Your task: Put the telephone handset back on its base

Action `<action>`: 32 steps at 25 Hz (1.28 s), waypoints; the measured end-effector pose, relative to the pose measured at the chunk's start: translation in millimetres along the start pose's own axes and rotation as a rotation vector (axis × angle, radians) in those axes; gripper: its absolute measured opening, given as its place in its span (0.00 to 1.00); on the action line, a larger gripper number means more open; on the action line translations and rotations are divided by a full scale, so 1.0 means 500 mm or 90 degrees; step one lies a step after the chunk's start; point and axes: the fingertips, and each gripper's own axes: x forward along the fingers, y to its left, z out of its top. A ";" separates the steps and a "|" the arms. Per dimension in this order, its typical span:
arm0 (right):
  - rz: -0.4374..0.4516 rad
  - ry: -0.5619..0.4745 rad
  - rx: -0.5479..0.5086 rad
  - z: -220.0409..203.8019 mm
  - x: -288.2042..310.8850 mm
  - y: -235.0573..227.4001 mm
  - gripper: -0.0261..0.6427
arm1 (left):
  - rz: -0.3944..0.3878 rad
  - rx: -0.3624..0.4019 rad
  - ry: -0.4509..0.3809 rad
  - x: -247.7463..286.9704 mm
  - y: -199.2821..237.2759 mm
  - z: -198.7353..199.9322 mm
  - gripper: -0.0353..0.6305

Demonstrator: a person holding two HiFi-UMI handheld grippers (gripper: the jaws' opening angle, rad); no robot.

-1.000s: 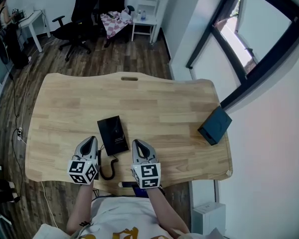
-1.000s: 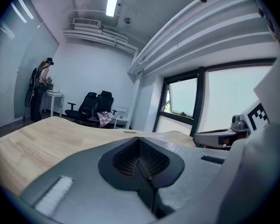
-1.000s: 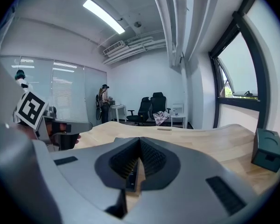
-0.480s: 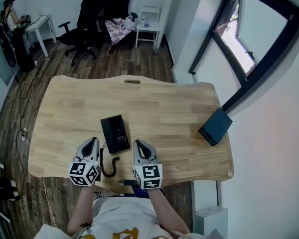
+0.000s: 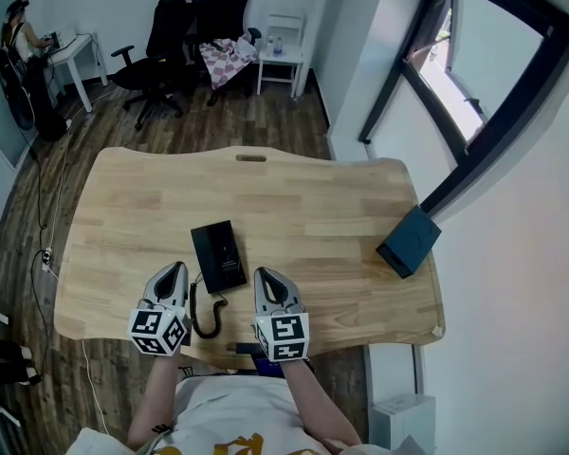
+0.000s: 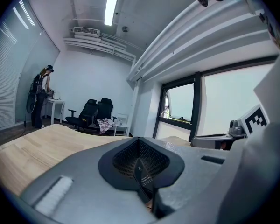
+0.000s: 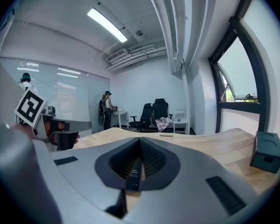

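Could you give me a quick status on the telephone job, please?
Left gripper, right gripper both shut, empty. Telephone on table ahead, untouched. Coiled cord lies between grippers.

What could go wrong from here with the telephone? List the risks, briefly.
1. The left gripper and right gripper both have their fingers closed on nothing; reaching in like that would likely shove the black telephone rather than grip it.
2. The coiled cord lies looped between the grippers near the table edge; it could snag a gripper or tug the telephone.
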 end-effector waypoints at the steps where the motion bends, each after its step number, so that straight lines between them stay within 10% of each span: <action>1: 0.000 0.000 -0.001 0.002 0.000 -0.001 0.05 | 0.000 0.000 0.000 0.000 -0.001 0.001 0.06; 32: 0.011 0.019 -0.012 -0.008 0.007 -0.016 0.05 | 0.008 -0.016 0.017 0.020 0.002 -0.017 0.06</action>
